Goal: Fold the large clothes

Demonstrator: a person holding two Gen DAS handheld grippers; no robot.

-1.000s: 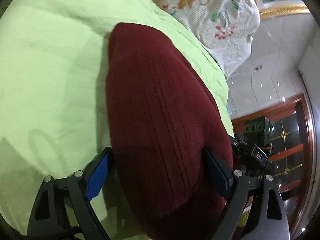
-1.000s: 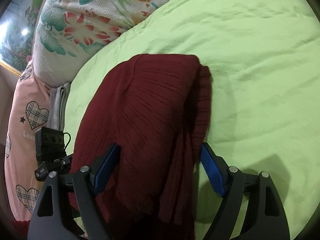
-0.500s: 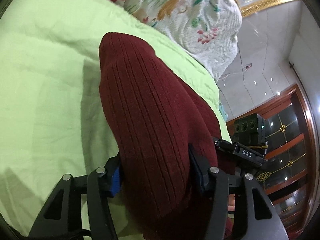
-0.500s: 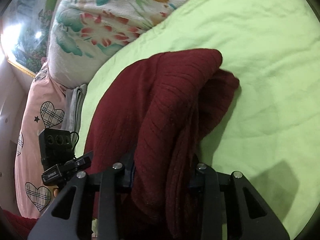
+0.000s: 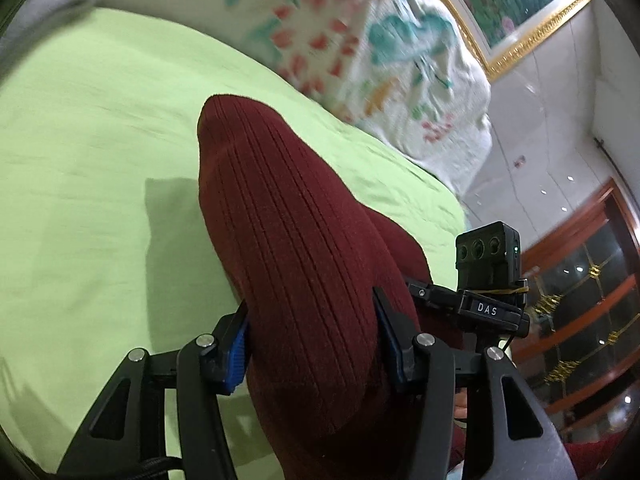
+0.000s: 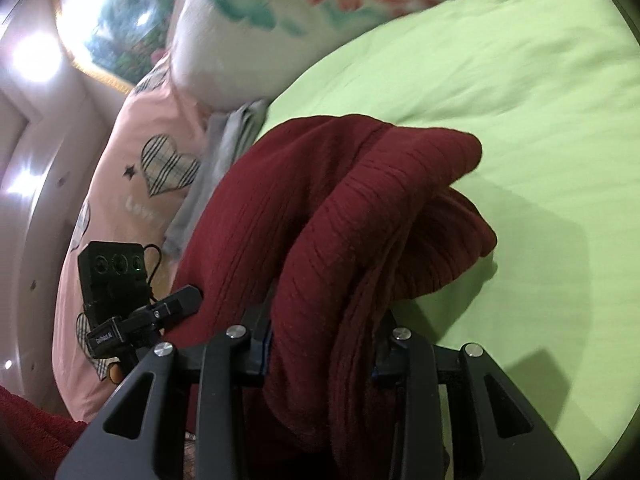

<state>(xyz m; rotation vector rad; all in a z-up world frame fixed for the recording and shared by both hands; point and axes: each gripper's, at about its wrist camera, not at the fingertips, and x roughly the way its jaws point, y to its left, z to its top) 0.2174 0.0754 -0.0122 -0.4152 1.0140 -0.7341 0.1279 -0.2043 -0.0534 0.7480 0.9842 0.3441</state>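
1. Left wrist view: the left gripper (image 5: 316, 340) has its jaws clenched on a thick fold of the sweater (image 5: 288, 248). The pads press the ribbed knit from both sides. The jaws have just been closing, with the knit between them.
2. Left wrist view: the sweater runs forward from the jaws as a long maroon bundle. Its far end appears to hang clear of the green bed (image 5: 80, 160) and casts a shadow there. A floral pillow (image 5: 380, 52) lies beyond. The other gripper's camera unit (image 5: 488, 256) shows just beside the sweater on the right.
3. Right wrist view: the right gripper (image 6: 324, 344) is clamped on a bunched, layered part of the sweater (image 6: 360, 216). Its jaws have also just been closing on the cloth.
4. Right wrist view: the bundle droops ahead over the bed (image 6: 540, 120). A pink pillow (image 6: 132, 168) and a grey cloth (image 6: 232, 136) lie at the left.
5. Step in hand, as judged: both grips set, sweater lifted for carrying.
6. Next move, as judged: carry both ends level, keep both grips firm, and lay the far end down flat before releasing.
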